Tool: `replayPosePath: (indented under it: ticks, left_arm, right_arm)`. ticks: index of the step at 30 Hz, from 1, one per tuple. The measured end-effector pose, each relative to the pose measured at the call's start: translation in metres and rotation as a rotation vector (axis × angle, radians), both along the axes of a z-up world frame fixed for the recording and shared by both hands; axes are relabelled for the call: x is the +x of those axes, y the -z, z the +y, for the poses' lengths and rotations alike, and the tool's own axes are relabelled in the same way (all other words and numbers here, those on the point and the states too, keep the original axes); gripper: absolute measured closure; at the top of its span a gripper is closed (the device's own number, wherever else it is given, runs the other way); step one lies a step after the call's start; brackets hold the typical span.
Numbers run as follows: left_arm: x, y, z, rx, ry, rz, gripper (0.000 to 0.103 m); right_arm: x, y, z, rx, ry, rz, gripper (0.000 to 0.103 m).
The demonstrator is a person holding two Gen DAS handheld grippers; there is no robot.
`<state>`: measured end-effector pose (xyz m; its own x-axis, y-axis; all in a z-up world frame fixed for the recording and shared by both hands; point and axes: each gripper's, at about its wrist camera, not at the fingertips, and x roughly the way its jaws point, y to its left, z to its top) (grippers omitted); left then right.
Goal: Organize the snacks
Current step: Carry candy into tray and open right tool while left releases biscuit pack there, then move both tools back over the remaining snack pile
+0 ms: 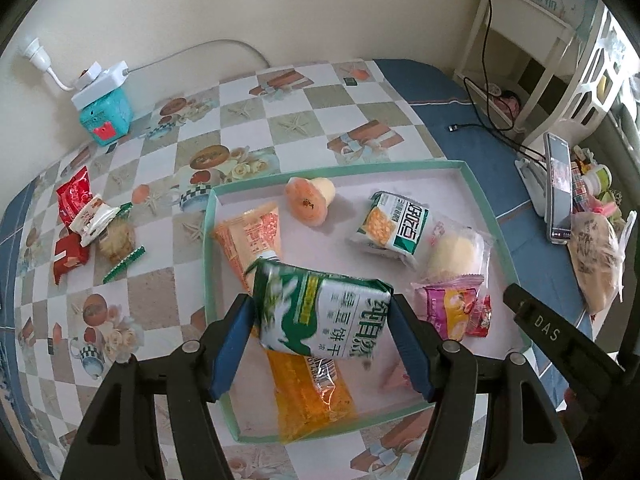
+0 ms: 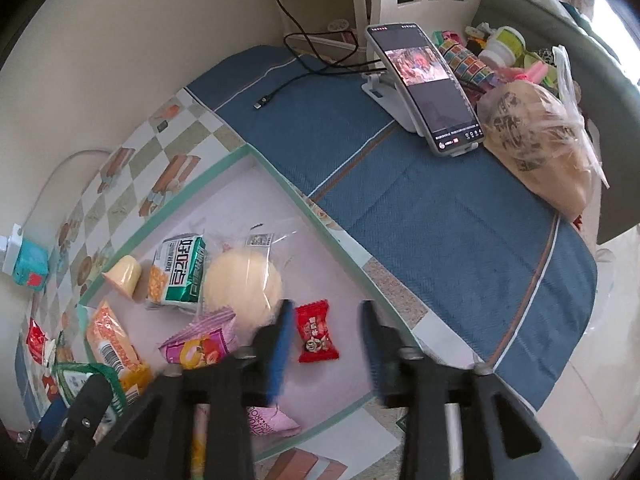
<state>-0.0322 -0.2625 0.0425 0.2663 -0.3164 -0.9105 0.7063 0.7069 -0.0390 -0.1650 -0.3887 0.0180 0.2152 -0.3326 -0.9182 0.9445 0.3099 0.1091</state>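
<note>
Snacks are gathered in a shallow green-rimmed tray (image 1: 492, 208) on the worktop (image 1: 280, 120). A green and white biscuit packet (image 1: 324, 316) is clamped between the half-open jaws of the left gripper (image 1: 322, 334) and held above the tray, over an orange packet (image 1: 312, 400). The jaws of the right gripper (image 2: 326, 346) are parted, blurred, and nothing is gripped; a small red sweet (image 2: 316, 330) is seen lying loose on the tray floor between the two fingers. More wrapped snacks (image 1: 88, 224) are left outside the tray, on the checked cloth.
</note>
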Motion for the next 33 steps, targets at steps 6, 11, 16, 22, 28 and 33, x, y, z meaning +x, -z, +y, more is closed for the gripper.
replayPosePath:
  ticks: [6,11,16,22,28,33]
  left_arm:
    - [0.006,-0.002,0.005,-0.005,-0.021,0.003,0.027]
    - [0.02,0.002,0.016,0.013,-0.093,0.01,0.013]
    - [0.042,0.009,0.037,0.019,-0.21,0.033,0.011]
    - [0.069,0.01,0.069,-0.027,-0.338,0.082,0.01]
    - [0.095,0.013,0.105,-0.047,-0.444,0.116,0.01]
    - [0.118,0.011,0.142,-0.054,-0.549,0.104,0.01]
  right_arm:
    - [0.0,-0.004,0.001,-0.007,0.006,-0.02,0.036]
    - [0.006,-0.007,0.005,-0.017,-0.02,-0.048,0.012]
    - [0.016,-0.011,0.011,-0.035,-0.058,-0.071,0.001]
    - [0.032,-0.014,0.023,-0.052,-0.122,-0.082,0.0]
    - [0.046,-0.02,0.036,-0.073,-0.174,-0.082,0.0]
    - [0.066,-0.024,0.054,-0.087,-0.243,-0.086,0.0]
